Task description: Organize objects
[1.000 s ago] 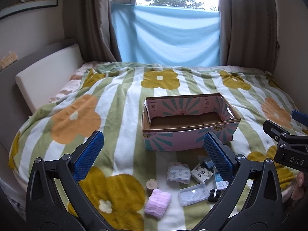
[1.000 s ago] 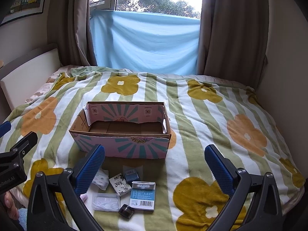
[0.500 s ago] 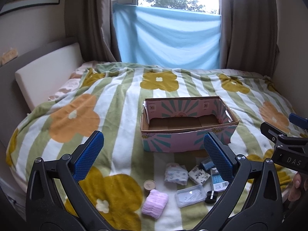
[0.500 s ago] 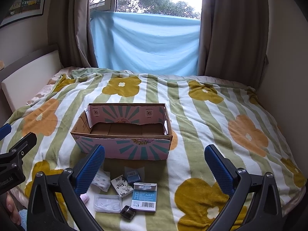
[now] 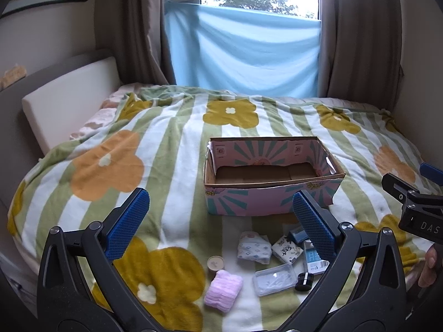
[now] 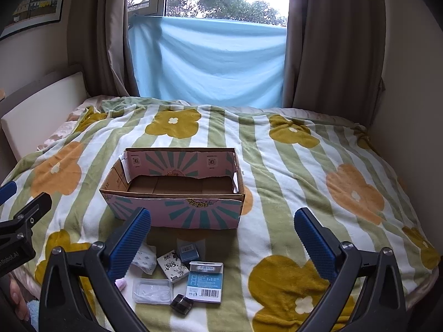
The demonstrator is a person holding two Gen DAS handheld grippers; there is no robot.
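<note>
An open, empty pink-and-teal cardboard box [image 5: 272,193] [image 6: 177,210] sits mid-bed. In front of it lie small items: a pink folded cloth [image 5: 223,290], a small round tin [image 5: 215,263], a white patterned packet [image 5: 254,250], a tissue pack [image 5: 286,249] [image 6: 173,269], a clear plastic case [image 5: 274,279] [image 6: 152,290], a blue-white carton [image 6: 205,280], a small dark blue box [image 6: 187,250] and a black clip [image 6: 181,303]. My left gripper [image 5: 221,232] is open above the items. My right gripper [image 6: 223,243] is open, hovering over them from the right.
The bed carries a green-striped flower blanket [image 5: 166,144]. A cream headboard cushion [image 5: 69,96] lines the left side. A blue sheet [image 6: 207,61] hangs over the window between brown curtains. A wall [image 6: 409,83] stands close on the right.
Both grippers have drawn back and risen slightly, so the box and items sit a little farther away. Both stay open; nothing was picked up.
</note>
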